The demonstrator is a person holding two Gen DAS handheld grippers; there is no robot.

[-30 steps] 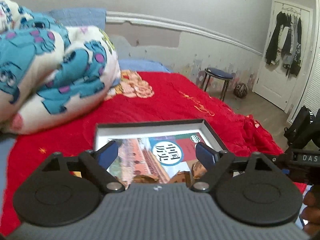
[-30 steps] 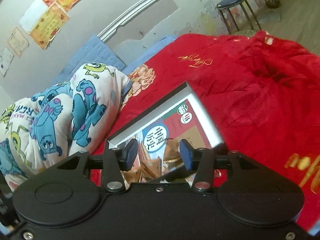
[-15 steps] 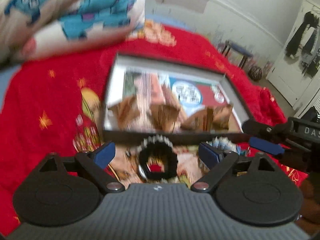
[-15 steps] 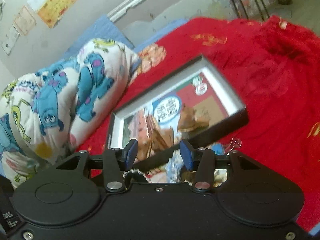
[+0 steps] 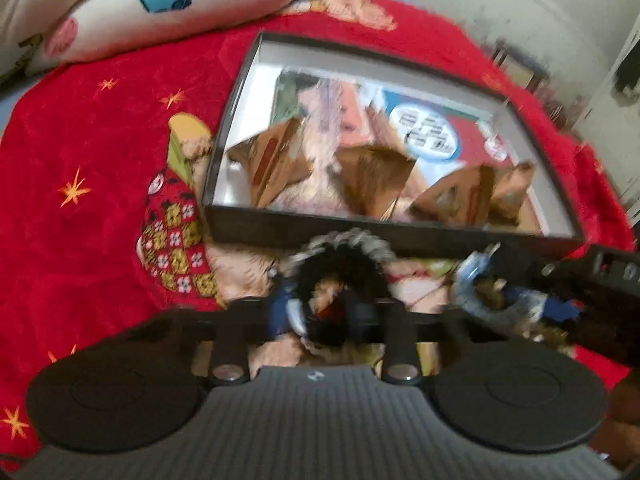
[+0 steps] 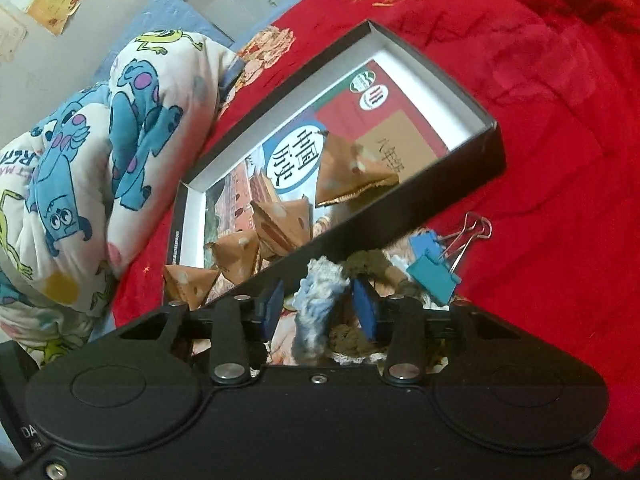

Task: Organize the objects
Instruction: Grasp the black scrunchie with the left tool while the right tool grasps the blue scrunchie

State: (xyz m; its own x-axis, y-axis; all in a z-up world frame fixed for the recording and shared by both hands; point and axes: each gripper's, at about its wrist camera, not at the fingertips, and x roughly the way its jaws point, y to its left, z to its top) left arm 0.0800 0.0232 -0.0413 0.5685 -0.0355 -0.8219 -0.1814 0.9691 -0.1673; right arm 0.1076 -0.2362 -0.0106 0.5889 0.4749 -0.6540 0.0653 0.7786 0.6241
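Note:
A black scrunchie with pale trim lies on the red blanket just before a shallow black box. My left gripper is down on it, jaws closing, and the blurred pads seem to pinch its near band. Beside it lies a fluffy blue-white scrunchie. In the right wrist view that scrunchie stands between the blue pads of my right gripper. Those jaws are closing, with a slim gap still showing. An olive-brown scrunchie lies right behind it.
The box holds a book and several brown triangular packets. Two blue binder clips lie right of the scrunchies. A cartoon-print duvet is bunched up left of the box. The red blanket stretches away to the right.
Both grippers dropped and tipped down from over the box to the scrunchies before it. The left jaws went from wide apart to narrow around the black scrunchie. The right jaws narrowed a little.

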